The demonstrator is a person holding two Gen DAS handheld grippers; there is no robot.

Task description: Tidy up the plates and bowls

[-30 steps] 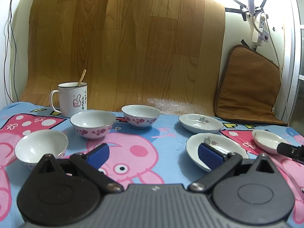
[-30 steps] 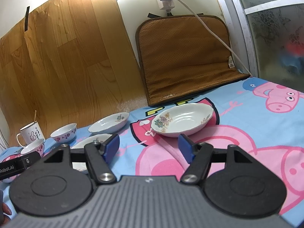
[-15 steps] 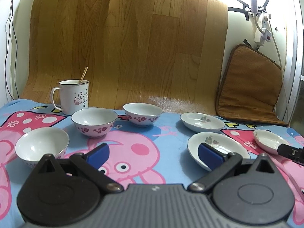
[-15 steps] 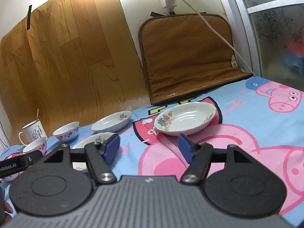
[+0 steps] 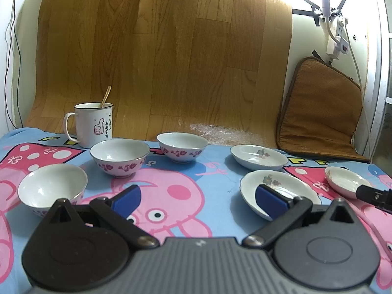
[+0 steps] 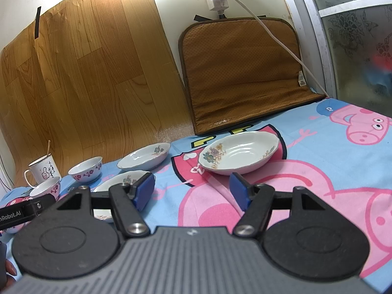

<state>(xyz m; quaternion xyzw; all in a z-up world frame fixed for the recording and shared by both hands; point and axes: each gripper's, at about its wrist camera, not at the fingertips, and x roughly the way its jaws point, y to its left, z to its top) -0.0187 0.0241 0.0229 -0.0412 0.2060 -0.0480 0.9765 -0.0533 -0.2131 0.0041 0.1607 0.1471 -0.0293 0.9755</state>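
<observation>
On the cartoon cloth (image 5: pixel 196 171), both grippers (image 5: pixel 196 199) (image 6: pixel 193 192) hover with jaws apart and empty, so stacking should begin with the nearest plate (image 6: pixel 238 155).

The near plate (image 5: pixel 276 183) sits partly behind a blue pad at lower right; the mug's lettering (image 5: pixel 109 128) is too small to read.

Three bowls (image 5: pixel 119 157), three plates (image 5: pixel 259 156), apart
</observation>
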